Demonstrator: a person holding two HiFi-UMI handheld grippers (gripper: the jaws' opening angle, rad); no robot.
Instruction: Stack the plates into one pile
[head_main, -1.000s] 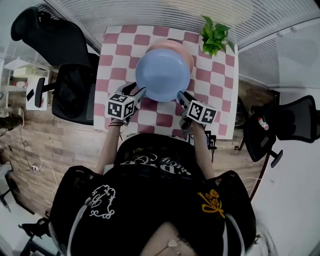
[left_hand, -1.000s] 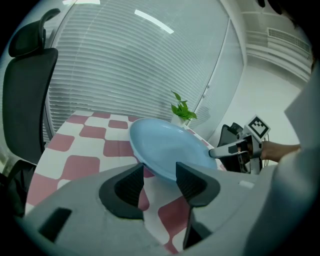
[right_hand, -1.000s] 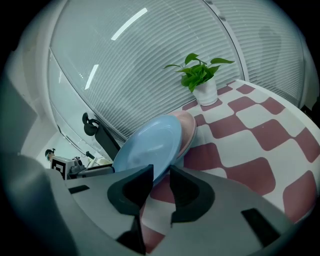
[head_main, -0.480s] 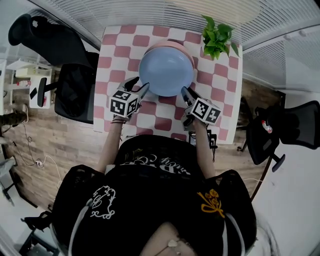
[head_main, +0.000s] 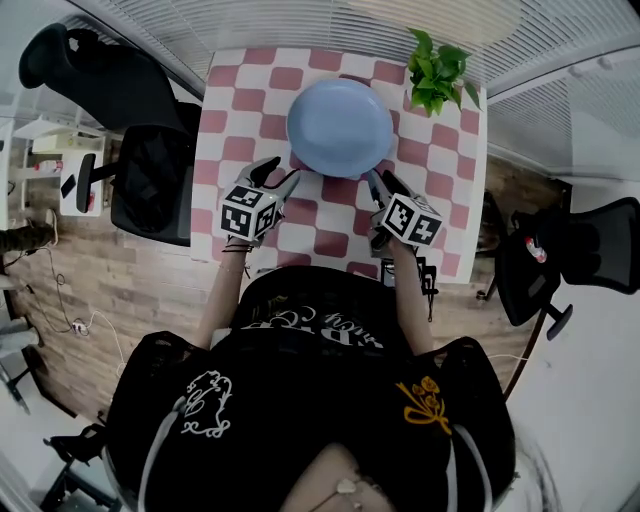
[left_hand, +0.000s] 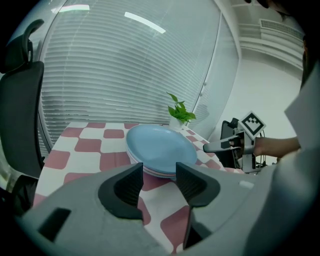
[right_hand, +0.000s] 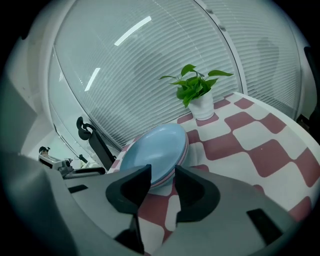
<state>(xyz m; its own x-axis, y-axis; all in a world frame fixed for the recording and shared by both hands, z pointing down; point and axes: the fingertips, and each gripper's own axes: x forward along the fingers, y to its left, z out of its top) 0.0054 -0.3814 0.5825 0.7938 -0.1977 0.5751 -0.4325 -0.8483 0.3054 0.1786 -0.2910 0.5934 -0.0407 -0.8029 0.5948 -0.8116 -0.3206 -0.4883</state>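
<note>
One pile of plates stands at the far middle of the checkered table (head_main: 440, 170), with a blue plate (head_main: 340, 128) on top. In the gripper views the pile (left_hand: 160, 149) (right_hand: 156, 156) shows pink and white rims under the blue one. My left gripper (head_main: 277, 176) (left_hand: 159, 172) is open just short of the pile's near left rim, with nothing between its jaws. My right gripper (head_main: 380, 182) (right_hand: 162, 177) is at the near right rim; its jaws have just been opening and hold nothing.
A potted green plant (head_main: 435, 68) stands at the table's far right corner, close to the pile. A black office chair (head_main: 150, 170) is at the table's left side and another (head_main: 590, 250) off to the right. Slatted blinds run behind the table.
The blue plate, held at its rim between both grippers, moved away from me and came down on the pink plate. Both grippers have let go and drawn slightly back.
</note>
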